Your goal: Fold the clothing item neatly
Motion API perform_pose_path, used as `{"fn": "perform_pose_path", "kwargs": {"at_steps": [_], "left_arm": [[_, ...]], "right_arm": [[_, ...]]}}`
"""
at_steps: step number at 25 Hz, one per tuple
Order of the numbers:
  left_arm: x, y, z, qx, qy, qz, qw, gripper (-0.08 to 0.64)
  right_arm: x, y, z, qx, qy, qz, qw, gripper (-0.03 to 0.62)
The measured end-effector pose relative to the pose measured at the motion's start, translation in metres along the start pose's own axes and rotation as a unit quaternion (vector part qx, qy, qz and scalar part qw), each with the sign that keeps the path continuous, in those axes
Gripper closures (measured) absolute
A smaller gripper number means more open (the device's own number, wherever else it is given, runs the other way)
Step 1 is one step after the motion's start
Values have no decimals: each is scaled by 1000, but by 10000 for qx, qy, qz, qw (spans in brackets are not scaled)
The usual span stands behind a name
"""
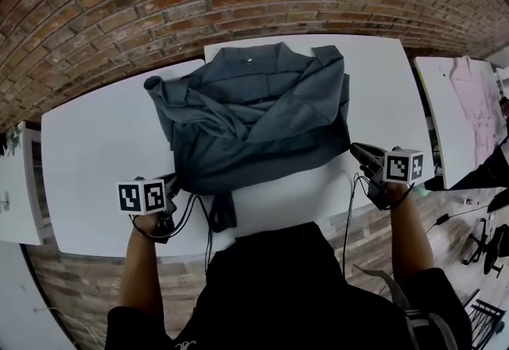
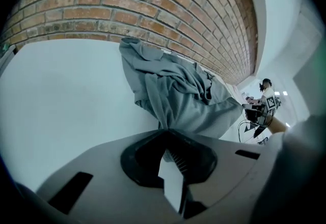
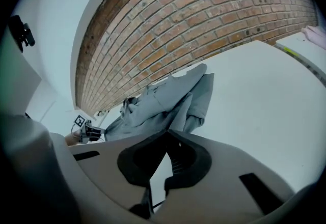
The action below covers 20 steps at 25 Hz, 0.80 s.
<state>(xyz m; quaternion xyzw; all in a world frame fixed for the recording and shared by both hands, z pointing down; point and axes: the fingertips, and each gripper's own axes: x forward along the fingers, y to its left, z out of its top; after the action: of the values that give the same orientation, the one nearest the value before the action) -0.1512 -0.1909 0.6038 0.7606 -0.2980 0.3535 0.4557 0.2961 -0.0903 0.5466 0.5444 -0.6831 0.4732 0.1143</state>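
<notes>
Grey shirt [image 1: 262,118] is lying crumpled on the desk [image 1: 87,157], just ahead of both grippers. Left gripper [image 1: 170,185] and right gripper [image 1: 359,153] are each pinching a near hem corner; pulling evenly apart should be smoothing it before folding.

You hold two grippers: one left gripper [image 1: 172,185] and one right gripper [image 1: 354,147], each with one marker cube [image 1: 141,196]. Between them is one grey garment [image 1: 254,114]. Beyond your right gripper is one pink garment [image 1: 475,98]. I count four white tables [image 1: 95,149].
</notes>
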Motion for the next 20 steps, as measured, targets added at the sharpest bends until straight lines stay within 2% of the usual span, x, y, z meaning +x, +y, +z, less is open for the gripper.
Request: {"fn": "perform_pose_path", "kwargs": {"at_steps": [5, 9, 11, 14, 15, 17, 19, 20], "left_arm": [[-19, -14, -13, 154, 143, -125, 9997, 541], [-21, -19, -33, 190, 268, -140, 9994, 541], [-16, -18, -44, 214, 331, -82, 9992, 541], [-11, -14, -50, 586, 255, 183, 9978, 540], [-11, -13, -49, 765, 181, 275, 9965, 517], [-17, -8, -44, 1204, 52, 546, 9912, 370], [-26, -2, -35, 1619, -42, 886, 9828, 348], [-31, -1, -27, 1775, -104, 1014, 9788, 348]], "right_arm": [[-22, -10, -11, -130, 190, -61, 9997, 591], [-17, -19, -28, -119, 415, -125, 9990, 591], [-5, -16, -28, -391, 361, -222, 9983, 591], [14, 7, -13, -1189, 223, -181, 9925, 588], [21, 17, -5, -1490, 183, -135, 9886, 585], [34, 39, 11, -2217, 179, -39, 9749, 522], [50, 64, 25, -3126, 331, 146, 9492, 476], [60, 77, 32, -3617, 457, 266, 9308, 462]]}}
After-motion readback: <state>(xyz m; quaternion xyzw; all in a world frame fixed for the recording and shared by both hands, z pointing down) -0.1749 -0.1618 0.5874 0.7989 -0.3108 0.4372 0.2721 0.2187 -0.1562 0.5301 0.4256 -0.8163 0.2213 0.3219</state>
